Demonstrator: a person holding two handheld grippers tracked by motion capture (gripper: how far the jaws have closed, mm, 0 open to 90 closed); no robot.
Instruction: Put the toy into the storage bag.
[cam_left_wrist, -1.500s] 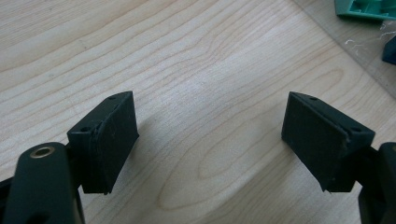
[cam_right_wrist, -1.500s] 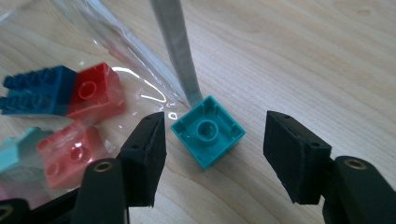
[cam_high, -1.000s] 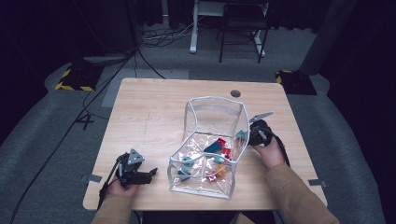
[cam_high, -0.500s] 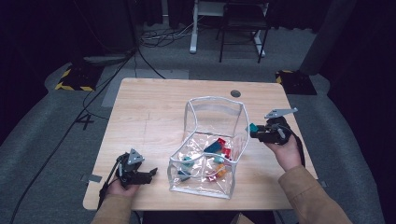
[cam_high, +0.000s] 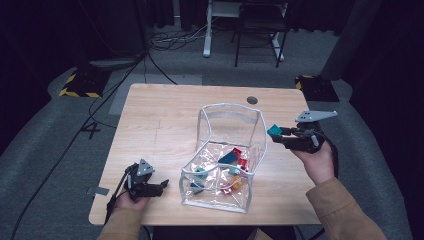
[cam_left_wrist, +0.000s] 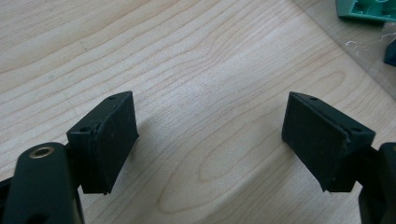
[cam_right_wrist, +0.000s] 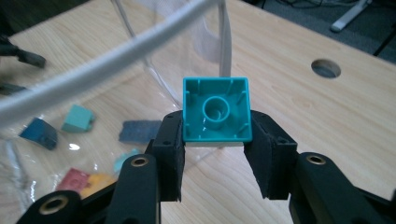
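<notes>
My right gripper hangs in the air just right of the clear plastic bag's upper rim, shut on a teal square brick whose hollow underside faces its camera. The bag stands open on the wooden table with several bricks in red, blue, teal and orange on its floor. My left gripper rests low near the table's front left edge, jaws wide open over bare wood, pointing towards the bag.
The bag's white rim curves close in front of the held brick. A round cable hole sits in the far part of the table. A chair and cables lie on the floor beyond the table.
My right gripper has risen from beside the bag's right wall to about rim height and drifted right, carrying the teal brick. The left gripper has stayed put.
</notes>
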